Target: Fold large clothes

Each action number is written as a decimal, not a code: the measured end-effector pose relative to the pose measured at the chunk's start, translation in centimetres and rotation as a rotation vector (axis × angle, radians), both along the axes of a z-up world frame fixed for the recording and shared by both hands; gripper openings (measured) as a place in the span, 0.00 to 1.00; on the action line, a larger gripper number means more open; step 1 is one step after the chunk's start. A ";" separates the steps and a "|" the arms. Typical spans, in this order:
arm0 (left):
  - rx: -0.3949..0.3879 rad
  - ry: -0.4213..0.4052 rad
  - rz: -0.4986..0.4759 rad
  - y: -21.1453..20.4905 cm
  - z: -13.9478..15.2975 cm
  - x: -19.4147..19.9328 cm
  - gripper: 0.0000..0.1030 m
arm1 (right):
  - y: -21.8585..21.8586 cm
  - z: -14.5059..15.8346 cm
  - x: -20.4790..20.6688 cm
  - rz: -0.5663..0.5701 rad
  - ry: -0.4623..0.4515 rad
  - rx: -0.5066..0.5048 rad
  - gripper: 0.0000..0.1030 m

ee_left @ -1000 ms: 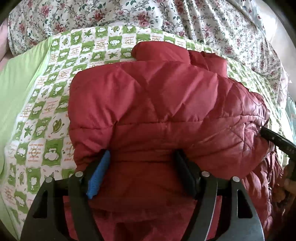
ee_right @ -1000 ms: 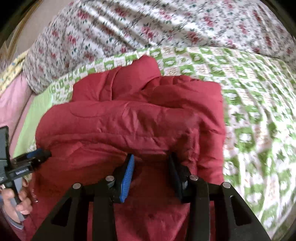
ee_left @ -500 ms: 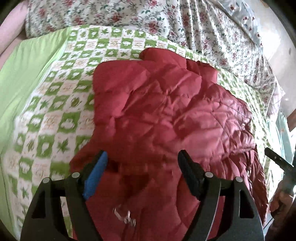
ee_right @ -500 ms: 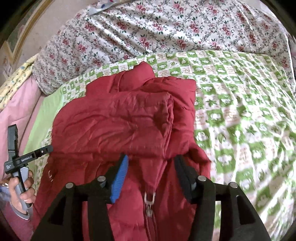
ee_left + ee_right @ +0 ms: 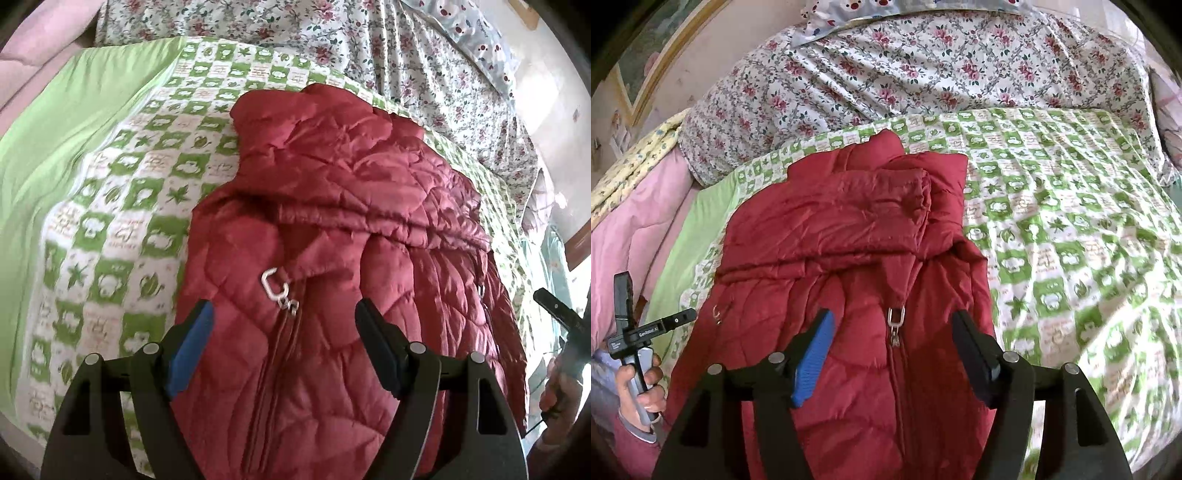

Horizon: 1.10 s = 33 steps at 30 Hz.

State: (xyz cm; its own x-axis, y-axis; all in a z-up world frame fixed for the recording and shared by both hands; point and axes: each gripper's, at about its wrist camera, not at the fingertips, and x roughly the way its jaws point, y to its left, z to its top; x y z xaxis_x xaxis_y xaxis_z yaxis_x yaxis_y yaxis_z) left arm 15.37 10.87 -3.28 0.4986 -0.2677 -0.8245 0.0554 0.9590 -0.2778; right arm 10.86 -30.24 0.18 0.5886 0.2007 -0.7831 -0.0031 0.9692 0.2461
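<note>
So the red jacket (image 5: 332,258) is lying on the green checked blanket (image 5: 122,206) on the bed, top part folded down over the chest, zipper running toward both cameras.

The left wrist cam gets stuff the right one doesn't: the plain lime sheet (image 5: 70,122) along the left edge of the blanket, and the right gripper (image 5: 557,314) poking in at the far right with the right hand (image 5: 557,391) under it. It's mostly cut off there, so you can't read its jaws from this side. The zipper pull (image 5: 279,291) looks bent sideways here.

The right wrist cam shows the other half of the story: a big stretch of bare blanket (image 5: 1071,229) to the right of the jacket (image 5: 849,240), the pink quilt (image 5: 639,214) at left, the floral duvet (image 5: 905,74) bunched up behind, and the left gripper (image 5: 653,325) held in the left hand (image 5: 642,384) just off the jacket's left edge. The pull (image 5: 895,317) hangs straight in this one.

Jaws: in each cam's own view the fingers are spread wide, blue pad on one side and black on the other, with the zipper line between them. Neither is pinching any fabric; both sit just above the lower front of the jacket, and whether the tips brush it I honestly can't tell.
</note>
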 end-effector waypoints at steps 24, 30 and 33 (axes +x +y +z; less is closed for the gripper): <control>-0.018 0.031 0.074 5.0 -1.1 -7.9 0.76 | -3.4 -2.3 -8.7 -0.044 0.140 -0.006 0.76; -0.038 0.064 0.066 5.3 -1.9 -8.8 0.76 | -2.1 -4.1 -10.5 0.003 0.202 0.020 0.76; -0.037 0.082 0.053 5.2 -2.4 -9.4 0.76 | -1.7 -5.1 -11.2 0.021 0.242 0.042 0.76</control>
State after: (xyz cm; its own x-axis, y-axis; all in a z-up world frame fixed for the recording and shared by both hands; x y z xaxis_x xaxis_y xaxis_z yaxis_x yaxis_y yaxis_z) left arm 5.93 16.08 -5.65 0.4440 -0.2736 -0.8532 -0.0200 0.9490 -0.3147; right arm -0.36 -31.99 -4.97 0.3804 0.2458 -0.8915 0.0408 0.9586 0.2817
